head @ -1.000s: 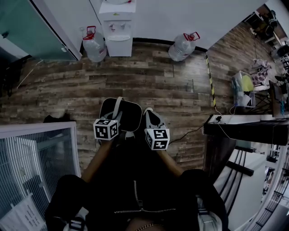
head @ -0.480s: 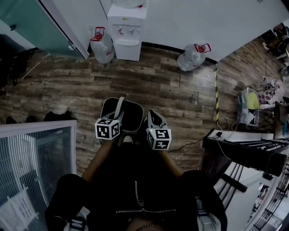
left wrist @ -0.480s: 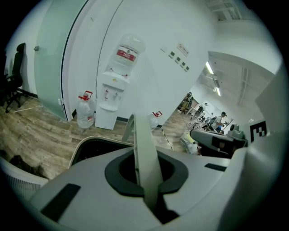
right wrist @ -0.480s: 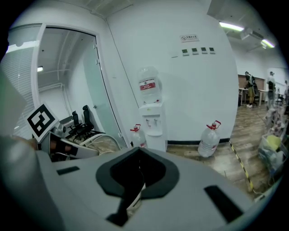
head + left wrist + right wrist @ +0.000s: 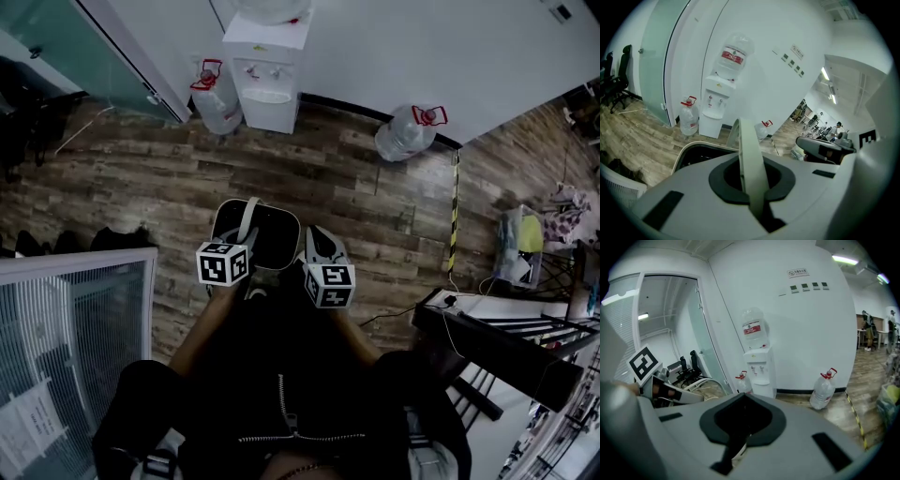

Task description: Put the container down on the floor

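The container (image 5: 263, 235) is a black bucket with a pale rim and a pale bail handle (image 5: 247, 217). It hangs in front of the person, above the wood floor. My left gripper (image 5: 240, 244) is shut on that handle; in the left gripper view the handle (image 5: 749, 159) runs up through the closed jaws of the left gripper (image 5: 753, 192), with the container's rim (image 5: 693, 147) below. My right gripper (image 5: 319, 246) sits just right of the container, jaws shut. In its own view the right gripper (image 5: 739, 427) shows only a pale sliver low in the slot, too little to name.
A white water dispenser (image 5: 268, 67) stands against the far wall, with water bottles at its left (image 5: 217, 105) and further right (image 5: 409, 131). A glass partition (image 5: 66, 47) is at the left, a white wire rack (image 5: 75, 337) at the near left, a black desk (image 5: 506, 337) at the right.
The dispenser, bottles and desk have drifted right and down in the head view, as the head camera turned. Both grippers and the hanging container keep the same places before the person.
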Available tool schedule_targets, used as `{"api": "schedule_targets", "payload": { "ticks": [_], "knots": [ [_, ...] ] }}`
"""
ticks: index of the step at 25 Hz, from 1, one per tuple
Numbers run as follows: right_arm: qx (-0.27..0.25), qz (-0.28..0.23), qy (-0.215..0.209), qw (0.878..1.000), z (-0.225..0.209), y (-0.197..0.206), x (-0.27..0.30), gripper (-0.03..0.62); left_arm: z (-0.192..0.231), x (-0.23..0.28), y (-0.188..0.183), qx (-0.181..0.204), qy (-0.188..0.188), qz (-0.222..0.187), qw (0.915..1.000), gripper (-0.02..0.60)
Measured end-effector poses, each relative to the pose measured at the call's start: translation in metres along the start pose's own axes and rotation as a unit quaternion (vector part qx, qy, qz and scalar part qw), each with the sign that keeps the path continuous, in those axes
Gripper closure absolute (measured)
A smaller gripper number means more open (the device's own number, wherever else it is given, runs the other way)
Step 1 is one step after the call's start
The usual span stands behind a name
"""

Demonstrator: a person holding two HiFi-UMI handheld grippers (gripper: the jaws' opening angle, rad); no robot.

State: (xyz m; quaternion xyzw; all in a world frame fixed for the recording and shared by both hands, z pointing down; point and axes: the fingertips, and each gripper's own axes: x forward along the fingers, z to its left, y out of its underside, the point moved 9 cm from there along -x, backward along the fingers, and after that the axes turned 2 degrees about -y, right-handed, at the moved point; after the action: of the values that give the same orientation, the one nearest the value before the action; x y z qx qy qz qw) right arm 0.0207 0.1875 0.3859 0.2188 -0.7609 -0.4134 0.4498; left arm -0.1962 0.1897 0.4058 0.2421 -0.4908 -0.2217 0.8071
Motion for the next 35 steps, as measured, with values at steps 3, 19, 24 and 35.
{"api": "schedule_targets", "payload": {
  "ticks": [3,19,24,35],
  "knots": [
    [0.004,0.0,0.002,1.0,-0.024,-0.01,0.004,0.583,-0.012,0.019,-0.009,-0.008,0.0,0.005,1.0,0.566],
    [0.029,-0.004,0.02,0.999,-0.102,-0.022,-0.001,0.583,-0.069,0.075,-0.048,0.012,0.019,0.014,0.9996,0.566],
    [0.032,-0.007,0.024,0.999,-0.106,-0.021,-0.003,0.583,-0.071,0.081,-0.056,0.018,0.02,0.013,0.9995,0.566],
    [0.044,-0.003,0.052,0.998,-0.126,-0.033,0.013,0.583,-0.067,0.12,-0.085,0.026,0.041,0.026,0.9985,0.566]
  ]
}}
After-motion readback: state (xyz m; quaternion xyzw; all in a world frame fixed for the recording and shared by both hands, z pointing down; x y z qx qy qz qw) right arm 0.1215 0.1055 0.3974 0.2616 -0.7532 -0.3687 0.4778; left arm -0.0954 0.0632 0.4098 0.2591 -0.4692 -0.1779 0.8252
